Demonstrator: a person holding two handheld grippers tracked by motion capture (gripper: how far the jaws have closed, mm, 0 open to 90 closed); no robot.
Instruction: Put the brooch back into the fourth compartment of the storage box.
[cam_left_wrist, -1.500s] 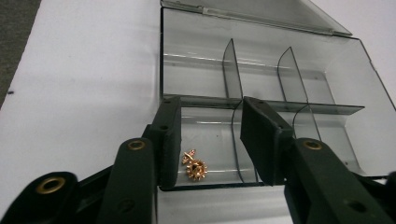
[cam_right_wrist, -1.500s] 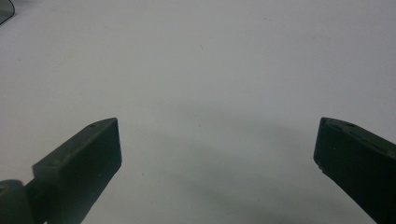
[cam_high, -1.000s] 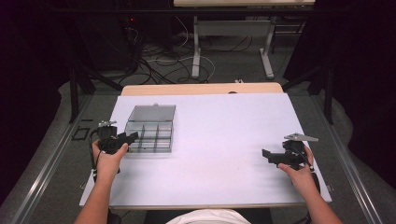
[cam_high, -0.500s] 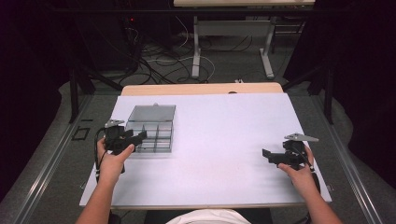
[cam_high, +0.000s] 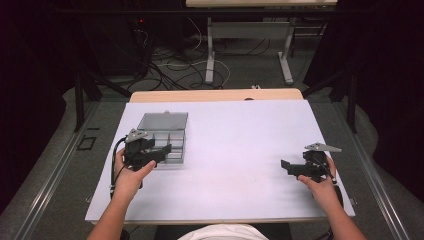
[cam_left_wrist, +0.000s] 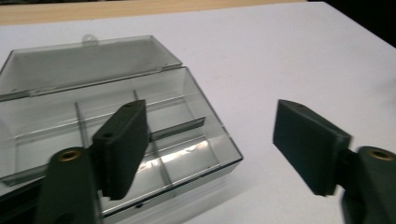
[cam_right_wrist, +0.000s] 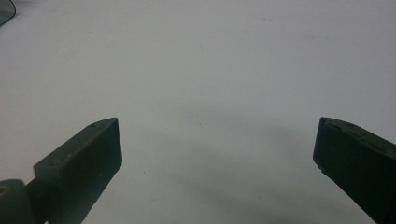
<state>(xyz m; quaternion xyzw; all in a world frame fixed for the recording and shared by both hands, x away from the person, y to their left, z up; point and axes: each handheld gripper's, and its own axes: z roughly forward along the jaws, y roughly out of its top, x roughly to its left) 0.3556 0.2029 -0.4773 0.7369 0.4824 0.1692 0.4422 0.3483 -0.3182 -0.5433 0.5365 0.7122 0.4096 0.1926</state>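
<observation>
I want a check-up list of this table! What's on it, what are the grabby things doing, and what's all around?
Surface: white tabletop, bare across the middle.
Job's things: clear compartment box at the left, lid open, compartments look empty.
Clutter: nothing seen.
Grippers: left gripper over the box's near edge, jaws open; right gripper low over bare table, jaws open.
Cables: black cable trails from the left gripper; floor cables tangled beyond the table.
Surroundings: dark room, another table's legs behind.

Bright table (cam_high: 240, 150), dark surroundings, soft blur.
</observation>
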